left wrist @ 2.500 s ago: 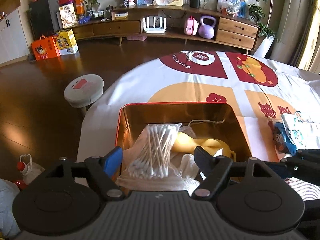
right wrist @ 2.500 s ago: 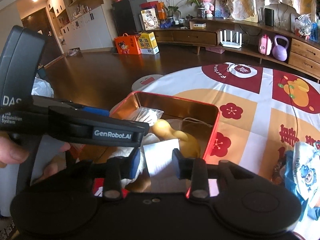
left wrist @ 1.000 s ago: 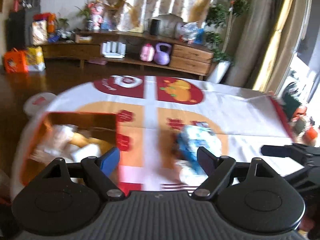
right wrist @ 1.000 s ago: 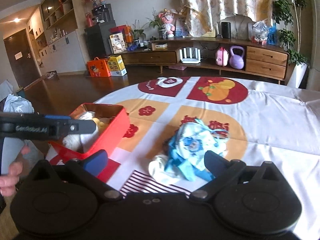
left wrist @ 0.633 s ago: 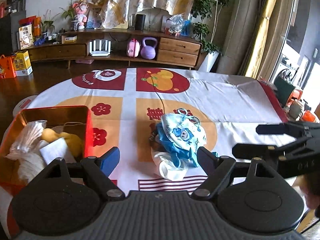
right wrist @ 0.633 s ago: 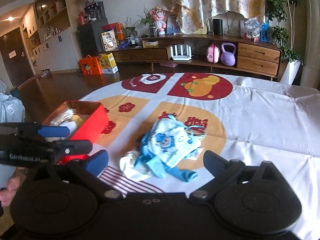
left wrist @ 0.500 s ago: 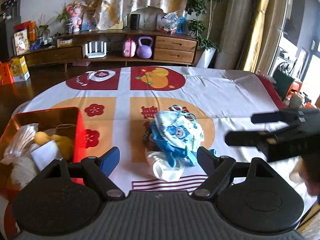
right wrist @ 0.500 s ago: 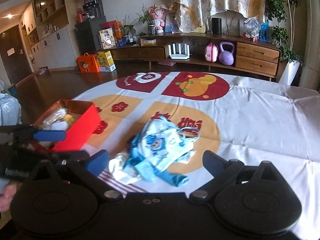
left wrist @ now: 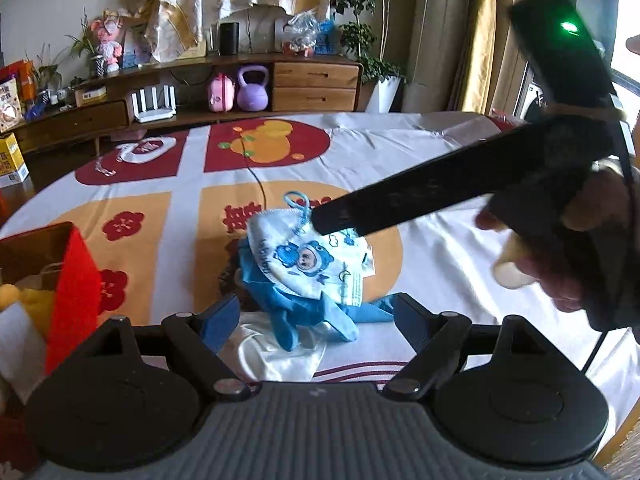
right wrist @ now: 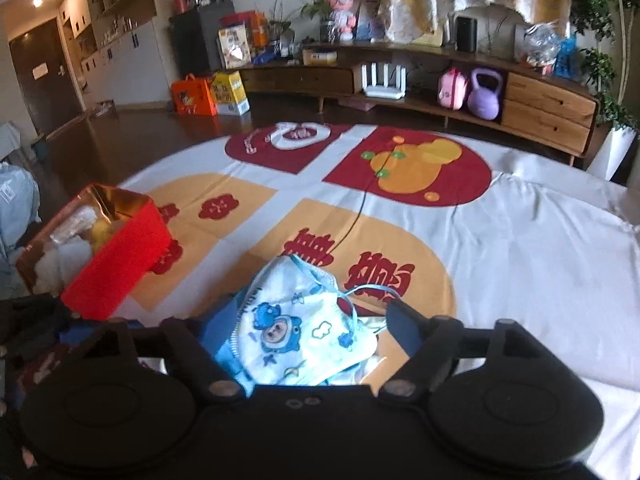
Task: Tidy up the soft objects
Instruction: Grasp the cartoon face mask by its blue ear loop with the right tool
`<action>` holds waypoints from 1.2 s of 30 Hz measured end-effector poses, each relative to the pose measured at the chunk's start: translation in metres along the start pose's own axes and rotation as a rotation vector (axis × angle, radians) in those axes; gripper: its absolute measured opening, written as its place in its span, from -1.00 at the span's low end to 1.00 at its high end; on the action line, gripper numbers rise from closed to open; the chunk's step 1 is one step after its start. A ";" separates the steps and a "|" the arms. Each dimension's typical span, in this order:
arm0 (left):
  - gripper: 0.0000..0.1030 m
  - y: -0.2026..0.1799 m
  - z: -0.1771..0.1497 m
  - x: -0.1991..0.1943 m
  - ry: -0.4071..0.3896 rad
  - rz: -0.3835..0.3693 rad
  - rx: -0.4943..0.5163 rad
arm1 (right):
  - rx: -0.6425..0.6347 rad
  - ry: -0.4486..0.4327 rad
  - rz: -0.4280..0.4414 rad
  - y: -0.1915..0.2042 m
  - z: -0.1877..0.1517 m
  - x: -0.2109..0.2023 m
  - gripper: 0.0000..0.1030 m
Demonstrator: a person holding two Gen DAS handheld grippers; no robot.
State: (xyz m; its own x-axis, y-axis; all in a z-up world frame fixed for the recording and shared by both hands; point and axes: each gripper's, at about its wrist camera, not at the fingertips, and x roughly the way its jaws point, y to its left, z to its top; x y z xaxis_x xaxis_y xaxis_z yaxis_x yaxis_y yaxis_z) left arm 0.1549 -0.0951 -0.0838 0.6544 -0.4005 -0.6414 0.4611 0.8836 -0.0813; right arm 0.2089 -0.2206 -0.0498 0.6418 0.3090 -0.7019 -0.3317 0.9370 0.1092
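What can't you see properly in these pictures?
- Red box: the left wrist view's edge cuts it off, so most of its contents are hidden.
- White cloth at the bottom of the pile: covered by the blue cloth and the left gripper.
- Cartoon mask: its near edge is hidden behind the right gripper body.
- Box contents in the right wrist view: blurred.

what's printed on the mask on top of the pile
White child's face mask with blue cartoon characters and clouds, clearest in the right wrist view.
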 end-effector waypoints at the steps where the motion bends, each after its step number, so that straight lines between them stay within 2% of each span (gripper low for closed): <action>1: 0.64 0.000 0.000 0.004 0.003 -0.001 0.001 | 0.003 0.008 0.000 -0.002 0.001 0.007 0.51; 9: 0.63 0.000 0.002 0.028 0.021 0.012 0.003 | 0.067 0.047 0.068 -0.008 0.008 0.045 0.50; 13: 0.63 0.002 0.002 0.035 0.024 0.022 -0.002 | 0.054 0.047 0.074 0.002 0.013 0.052 0.60; 19: 0.62 0.001 0.003 0.042 0.026 0.042 0.013 | 0.003 0.079 0.022 0.013 0.010 0.065 0.58; 23: 0.62 0.002 0.004 0.050 0.038 0.046 0.015 | 0.017 0.082 -0.006 0.013 0.008 0.067 0.31; 25: 0.38 0.003 0.005 0.052 0.044 0.033 0.018 | 0.023 0.074 -0.004 0.011 0.008 0.064 0.18; 32: 0.00 0.007 0.005 0.058 0.061 0.040 0.012 | 0.049 0.049 -0.018 0.004 0.006 0.055 -0.52; 36: -0.24 0.010 0.004 0.056 0.061 0.049 -0.002 | 0.074 0.018 -0.016 0.000 0.006 0.048 -0.81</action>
State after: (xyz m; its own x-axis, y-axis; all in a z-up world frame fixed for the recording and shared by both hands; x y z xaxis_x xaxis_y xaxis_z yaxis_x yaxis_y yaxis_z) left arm 0.1988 -0.1099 -0.1172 0.6380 -0.3413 -0.6902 0.4285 0.9021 -0.0499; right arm 0.2437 -0.2053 -0.0794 0.6339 0.2914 -0.7164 -0.2686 0.9516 0.1493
